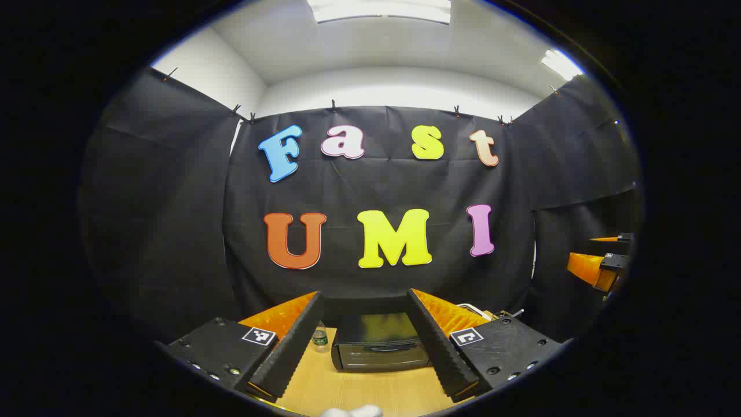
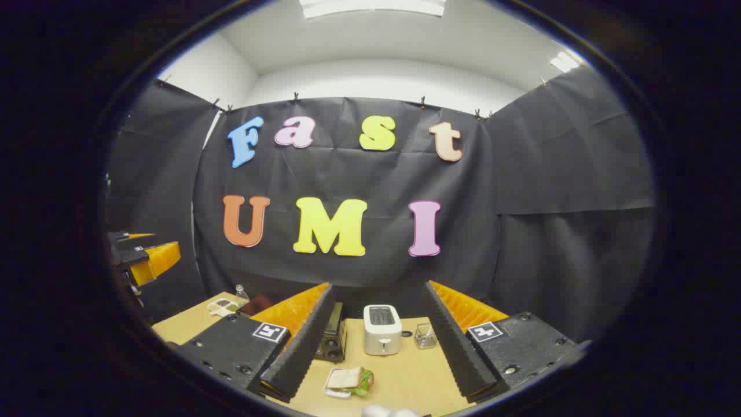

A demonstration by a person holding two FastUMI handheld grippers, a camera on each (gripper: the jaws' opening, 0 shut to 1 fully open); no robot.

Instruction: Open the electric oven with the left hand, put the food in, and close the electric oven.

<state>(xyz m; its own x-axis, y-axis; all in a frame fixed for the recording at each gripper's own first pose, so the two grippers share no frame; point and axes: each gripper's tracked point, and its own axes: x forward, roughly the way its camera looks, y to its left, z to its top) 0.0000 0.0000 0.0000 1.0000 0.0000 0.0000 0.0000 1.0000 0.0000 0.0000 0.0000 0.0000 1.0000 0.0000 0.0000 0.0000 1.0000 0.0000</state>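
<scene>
In the left gripper view, the left gripper hangs above the wooden tabletop with its fingers spread wide apart and nothing between them. Framed between those fingers, the electric oven sits on the tabletop with its door closed and its handle running across the front. A small bottle stands just beside the oven's left side. The right gripper shows far off at the right edge.

In the right gripper view, the right gripper is likewise open and empty, held above the tabletop. Between its fingers lies the food, a sandwich with green leaf on a small plate. Behind it stands a white toaster, with a small glass to its right. The oven's side peeks out beside the left finger.
</scene>
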